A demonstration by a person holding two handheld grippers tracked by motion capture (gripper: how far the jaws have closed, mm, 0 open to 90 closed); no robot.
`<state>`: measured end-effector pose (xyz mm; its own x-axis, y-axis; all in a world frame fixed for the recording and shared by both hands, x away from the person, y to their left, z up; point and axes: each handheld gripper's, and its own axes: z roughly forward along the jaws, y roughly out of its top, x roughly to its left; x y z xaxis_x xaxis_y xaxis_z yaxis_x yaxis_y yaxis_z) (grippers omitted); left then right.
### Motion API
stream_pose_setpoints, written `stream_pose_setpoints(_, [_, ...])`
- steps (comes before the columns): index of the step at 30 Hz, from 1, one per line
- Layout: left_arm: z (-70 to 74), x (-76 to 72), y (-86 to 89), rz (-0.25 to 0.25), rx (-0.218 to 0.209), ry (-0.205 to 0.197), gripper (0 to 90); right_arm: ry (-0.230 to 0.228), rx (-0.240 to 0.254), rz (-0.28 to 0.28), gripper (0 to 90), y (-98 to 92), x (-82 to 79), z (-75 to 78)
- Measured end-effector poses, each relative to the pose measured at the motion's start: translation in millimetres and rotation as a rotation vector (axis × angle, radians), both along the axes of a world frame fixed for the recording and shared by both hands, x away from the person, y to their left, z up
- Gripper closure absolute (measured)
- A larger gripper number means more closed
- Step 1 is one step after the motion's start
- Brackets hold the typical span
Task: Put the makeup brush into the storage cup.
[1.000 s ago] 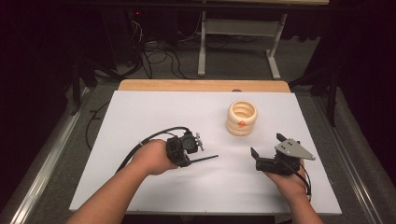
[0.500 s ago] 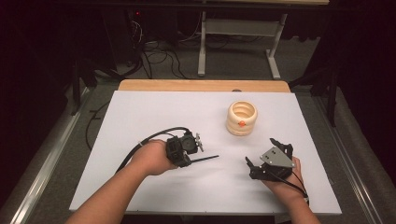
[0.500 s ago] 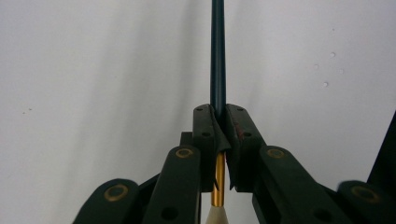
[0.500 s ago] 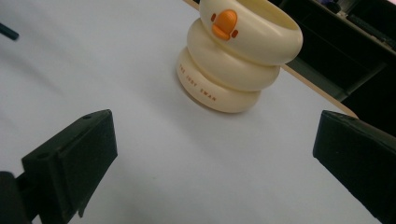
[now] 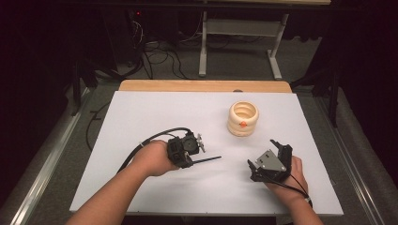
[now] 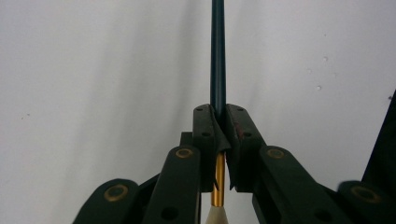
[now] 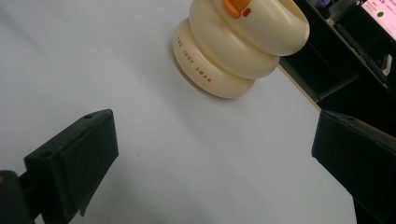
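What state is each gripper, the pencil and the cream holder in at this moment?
left gripper: shut on the pencil.
pencil: clamped, lying level over the table.
right gripper: open, nothing between the jaws.
cream holder: upright on the table, untouched.

"THE JUDY SWAN" on cream holder [image 7: 233,51]

A white worktop [image 5: 155,117] stretches ahead of the hand-held grippers, wooden edge [image 5: 202,86] at its far side. Beyond, grey floor [image 5: 234,61], tangled cables [image 5: 159,51], a metal stand [image 5: 241,33], darkness all around.
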<state>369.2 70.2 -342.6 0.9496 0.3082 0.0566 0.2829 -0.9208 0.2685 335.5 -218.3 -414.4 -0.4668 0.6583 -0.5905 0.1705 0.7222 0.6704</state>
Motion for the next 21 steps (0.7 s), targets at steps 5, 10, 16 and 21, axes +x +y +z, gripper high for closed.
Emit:
stream_pose_setpoints(5, [0.2,0.5,0.6,0.003,0.001,0.003,83.2,-0.031,-0.069,0.023,4.3,4.4,-2.5,-0.6])
stream_pose_setpoints(10, [-0.2,0.7,0.2,0.002,0.003,0.004,83.2,-0.055,-0.121,0.046,4.8,10.4,-6.3,-2.0])
stream_pose_setpoints(16, [-0.5,0.3,-0.4,0.001,0.001,0.003,83.2,-0.076,-0.210,0.078,4.8,15.7,-7.9,-2.7])
stream_pose_setpoints(21, [0.3,-0.3,-1.3,-0.003,-0.004,0.004,83.2,-0.089,-0.245,0.088,5.6,18.9,-9.4,-3.7])
